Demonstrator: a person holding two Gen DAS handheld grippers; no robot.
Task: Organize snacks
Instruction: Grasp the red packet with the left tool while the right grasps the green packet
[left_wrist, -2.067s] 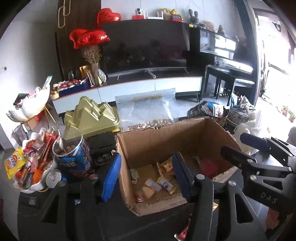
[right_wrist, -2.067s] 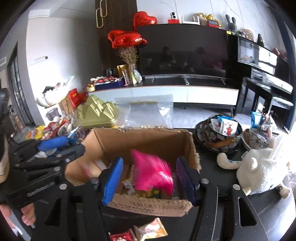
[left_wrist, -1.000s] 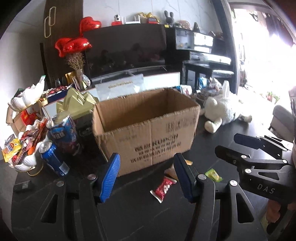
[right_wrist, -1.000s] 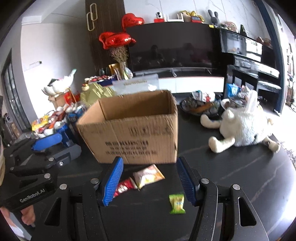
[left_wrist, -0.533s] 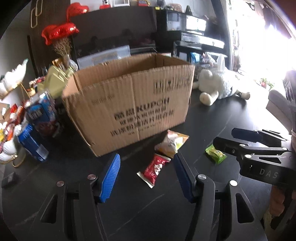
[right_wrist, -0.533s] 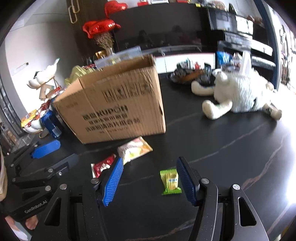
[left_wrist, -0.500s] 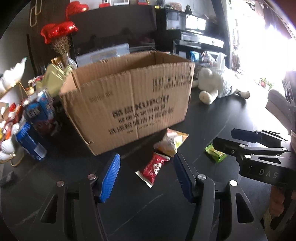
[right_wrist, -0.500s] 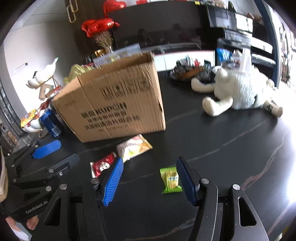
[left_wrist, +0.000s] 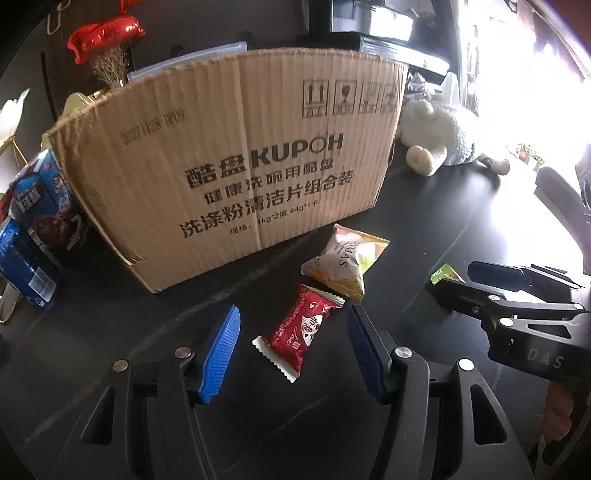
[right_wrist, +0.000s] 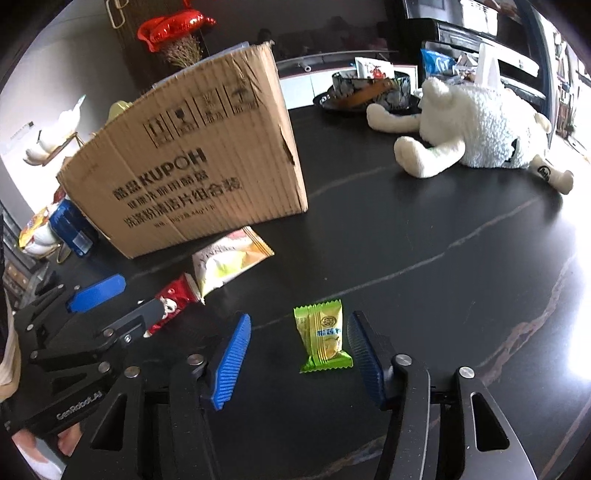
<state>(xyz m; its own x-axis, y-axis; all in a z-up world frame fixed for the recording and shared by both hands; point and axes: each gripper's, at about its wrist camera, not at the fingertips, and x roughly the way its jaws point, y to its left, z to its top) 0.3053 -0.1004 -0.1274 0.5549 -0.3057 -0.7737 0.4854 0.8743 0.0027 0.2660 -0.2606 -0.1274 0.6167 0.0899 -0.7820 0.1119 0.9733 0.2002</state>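
Left claw (left_wrist: 291, 345): I'm holding it low over the black table (left_wrist: 424, 206), jaws standing apart and gripping nothing.
Red snack packet (left_wrist: 299, 328): it's lying flat on the table, sitting right between my left fingers, touching neither pad.
Right claw (right_wrist: 299, 354): jaws have just been closing in, yet they're not pressing on anything.
Green snack packet (right_wrist: 323, 336): it's lying between my right fingers, closer to the right pad, which is just beside it.
White-and-yellow snack bag (left_wrist: 343, 262): it's resting just in front of the box, its corner overlapping the red packet's end.
Cardboard box (left_wrist: 229, 162): it's standing upright behind all three snacks.
Plush sheep (right_wrist: 476, 129): it's lying well off to the right.
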